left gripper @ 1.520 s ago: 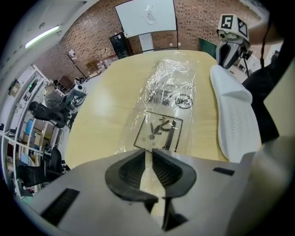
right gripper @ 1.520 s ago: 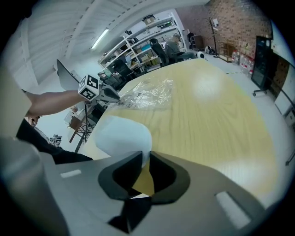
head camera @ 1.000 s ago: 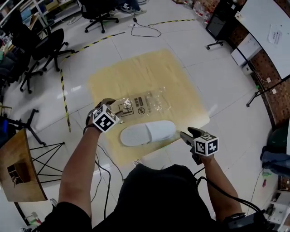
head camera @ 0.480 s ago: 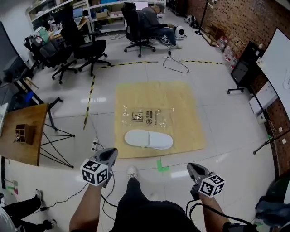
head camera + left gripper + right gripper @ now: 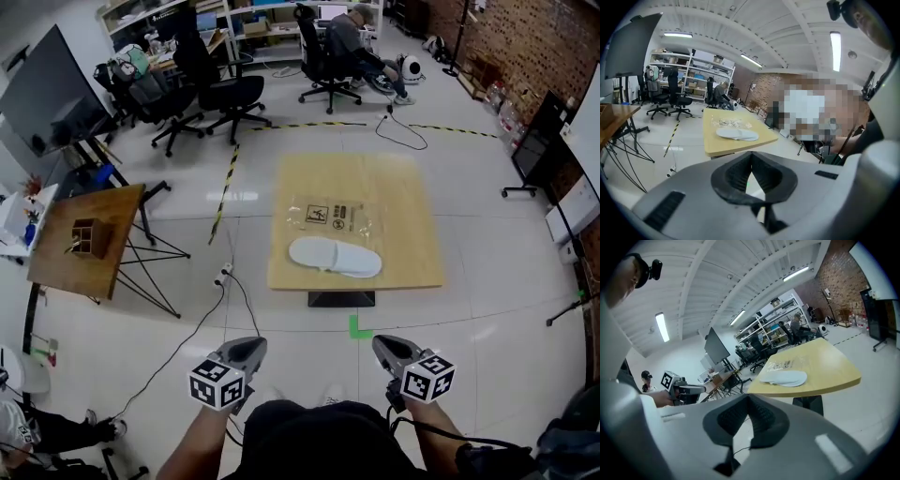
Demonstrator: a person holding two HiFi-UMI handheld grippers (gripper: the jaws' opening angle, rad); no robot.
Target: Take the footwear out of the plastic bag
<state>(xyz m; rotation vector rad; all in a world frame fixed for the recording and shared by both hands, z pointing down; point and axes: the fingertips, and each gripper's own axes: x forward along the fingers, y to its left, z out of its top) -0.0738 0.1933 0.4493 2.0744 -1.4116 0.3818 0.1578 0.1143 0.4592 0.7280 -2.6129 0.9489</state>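
Slippers (image 5: pixel 335 257) lie on table (image 5: pixel 412 187), outside bag (image 5: pixel 339 217), just beside it, bag's black print too small to read; left gripper (image 5: pixel 251 348) and right gripper (image 5: pixel 382 345), well off table, jaws closed on nothing.

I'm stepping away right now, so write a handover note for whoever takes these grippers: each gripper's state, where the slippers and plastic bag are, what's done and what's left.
Left gripper: shut, empty, held low near the body, well short of the table.
Right gripper: shut, empty, likewise away from the table.
White slippers: on the table, outside the plastic bag, on its near side.
Plastic bag: lying flat on the table, looks empty.
Done: footwear is out of the bag.
Left: apparently nothing.
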